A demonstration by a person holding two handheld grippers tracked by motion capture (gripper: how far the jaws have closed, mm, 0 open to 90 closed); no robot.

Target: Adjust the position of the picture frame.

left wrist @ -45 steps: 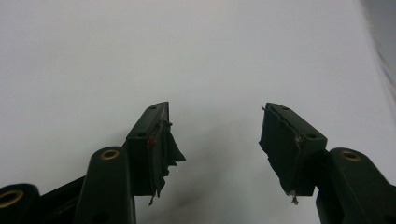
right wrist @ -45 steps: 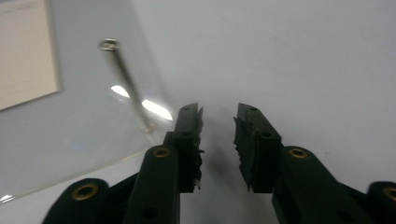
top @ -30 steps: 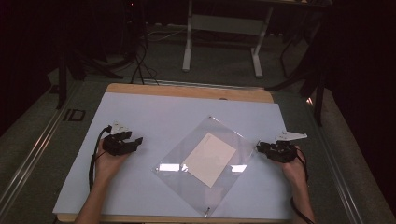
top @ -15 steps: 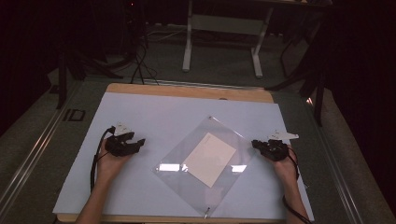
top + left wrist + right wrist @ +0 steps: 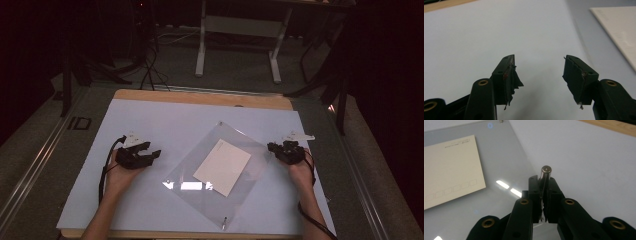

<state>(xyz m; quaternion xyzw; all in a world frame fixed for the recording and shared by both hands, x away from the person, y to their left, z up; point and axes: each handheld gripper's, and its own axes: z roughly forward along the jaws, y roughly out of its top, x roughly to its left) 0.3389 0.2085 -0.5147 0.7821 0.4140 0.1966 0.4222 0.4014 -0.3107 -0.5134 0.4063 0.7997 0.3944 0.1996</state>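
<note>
A small metal pin is being gripped between the closed jaws of the right gripper — its long axis running along the jaws, its round end pointing toward twelve o'clock. It is being held at the clear sheet's three o'clock corner. The left gripper is being kept open and empty at nine o'clock — the farther hand.

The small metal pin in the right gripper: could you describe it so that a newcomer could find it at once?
On the white table sheet lies a clear plate over a cream card. At the plate's right corner, the right gripper clamps a short silver pin, the scene's only shiny cylinder.
</note>
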